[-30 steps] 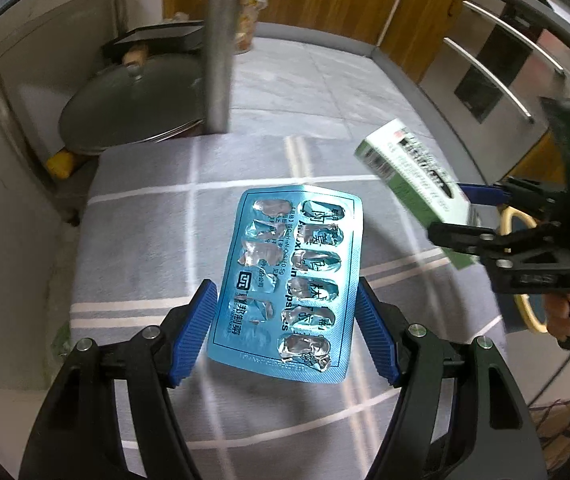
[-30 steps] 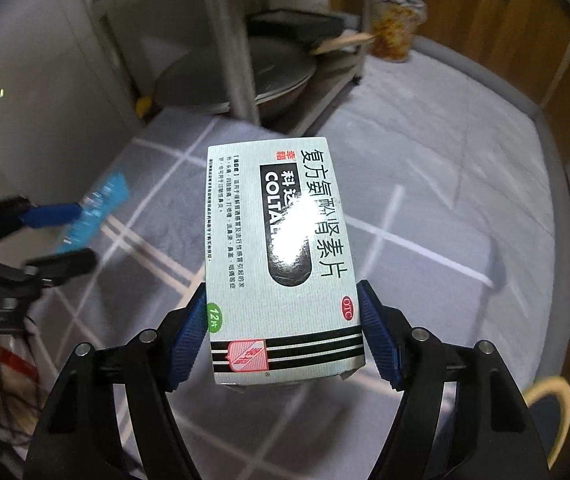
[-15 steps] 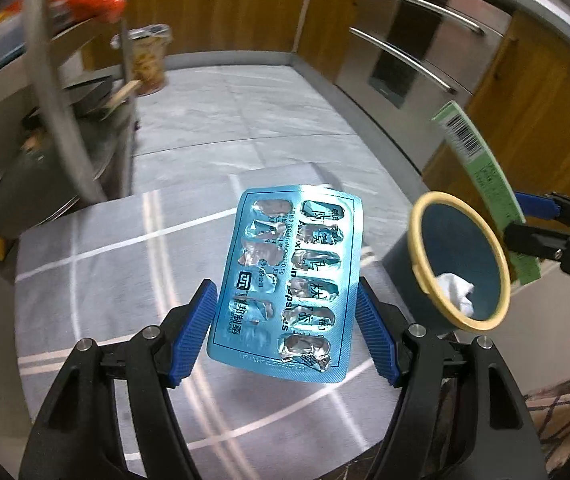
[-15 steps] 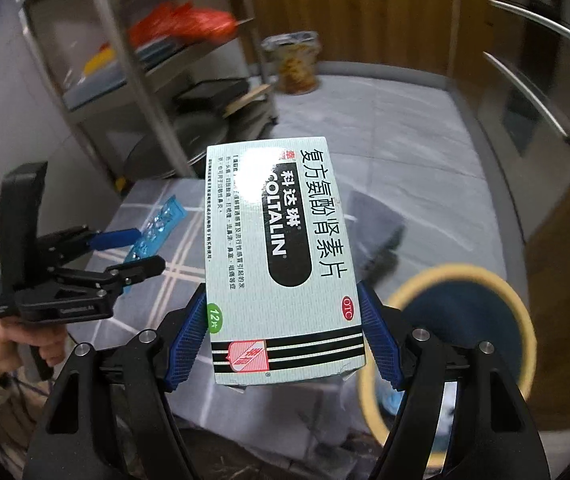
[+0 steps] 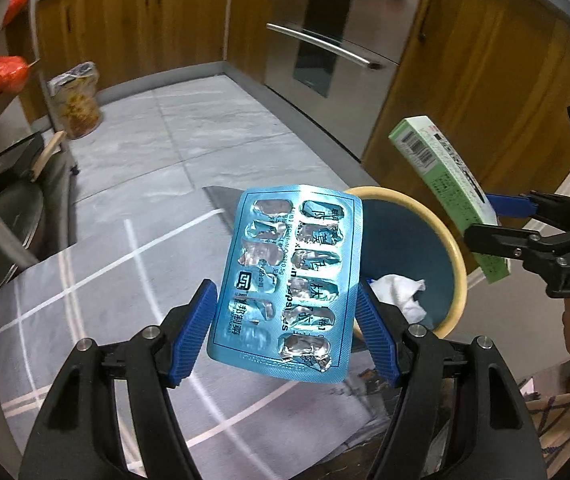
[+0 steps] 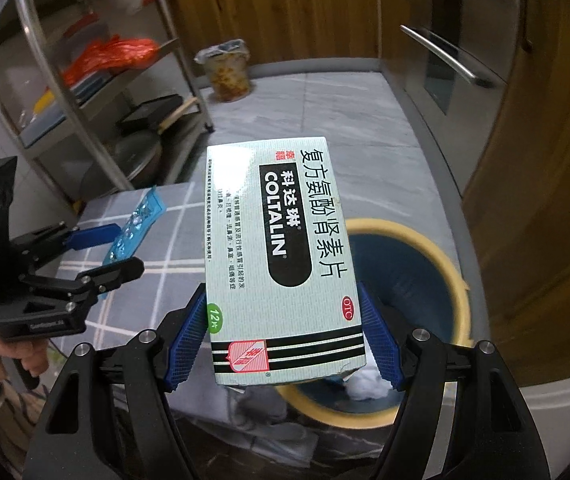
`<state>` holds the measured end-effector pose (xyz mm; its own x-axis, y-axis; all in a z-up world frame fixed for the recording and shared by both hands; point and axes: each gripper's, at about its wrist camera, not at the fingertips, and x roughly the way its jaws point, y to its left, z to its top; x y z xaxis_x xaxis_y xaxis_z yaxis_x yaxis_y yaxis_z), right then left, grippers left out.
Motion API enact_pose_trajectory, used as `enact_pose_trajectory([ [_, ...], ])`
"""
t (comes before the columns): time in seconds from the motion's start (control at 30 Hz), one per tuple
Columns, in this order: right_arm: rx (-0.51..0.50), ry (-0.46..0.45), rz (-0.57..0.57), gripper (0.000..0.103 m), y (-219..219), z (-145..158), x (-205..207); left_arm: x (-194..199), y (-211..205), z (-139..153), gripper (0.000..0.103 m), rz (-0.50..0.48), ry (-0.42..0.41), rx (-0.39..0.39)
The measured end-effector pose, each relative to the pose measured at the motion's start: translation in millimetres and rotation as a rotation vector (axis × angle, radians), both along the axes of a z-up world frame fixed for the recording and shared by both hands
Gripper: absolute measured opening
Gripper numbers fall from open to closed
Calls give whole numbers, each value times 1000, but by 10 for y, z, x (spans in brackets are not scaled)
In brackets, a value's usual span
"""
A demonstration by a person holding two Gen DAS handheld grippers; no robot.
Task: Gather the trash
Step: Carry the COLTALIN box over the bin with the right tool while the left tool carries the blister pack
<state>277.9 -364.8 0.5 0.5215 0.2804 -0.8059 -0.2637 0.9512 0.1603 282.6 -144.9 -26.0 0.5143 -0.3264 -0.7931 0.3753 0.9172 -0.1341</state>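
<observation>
Both hands are loaded and it all comes down to the bin. The left tongs [image 5: 285,322] are clamped on the lower part of an emptied blue blister pack [image 5: 285,280], blue pads pressing its two long edges, the pack's long axis running up and away from the tongs. The right tongs [image 6: 283,332] grip a pale green medicine box [image 6: 275,256] the same way, pads on its two long sides near the bottom end, the box standing out lengthwise ahead. The target is the trash bin [image 5: 455,256], dark blue with a yellow rim, sitting on the floor just off the corner of the table [image 5: 97,300] with its grey checked cloth, a crumpled white tissue [image 5: 399,294] already inside. From the left view the bin mouth lies ahead and to the right, partly behind the pack. From the right view the bin's rim [image 6: 451,268] lies right below and beyond the box. By my reading the right hand is the nearer one, close to over the opening; the left needs to carry rightward first.
</observation>
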Motion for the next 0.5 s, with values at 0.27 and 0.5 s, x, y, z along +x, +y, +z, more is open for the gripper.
enact_pose_trajectory([
  [0.27,-50,144,-101,73,-453,-380,161,92,-656,-322,69,-83,62,28],
  [0.5,-80,285,-159,73,-707,-842,252,163,-1158,-652,69,-131,119,58],
])
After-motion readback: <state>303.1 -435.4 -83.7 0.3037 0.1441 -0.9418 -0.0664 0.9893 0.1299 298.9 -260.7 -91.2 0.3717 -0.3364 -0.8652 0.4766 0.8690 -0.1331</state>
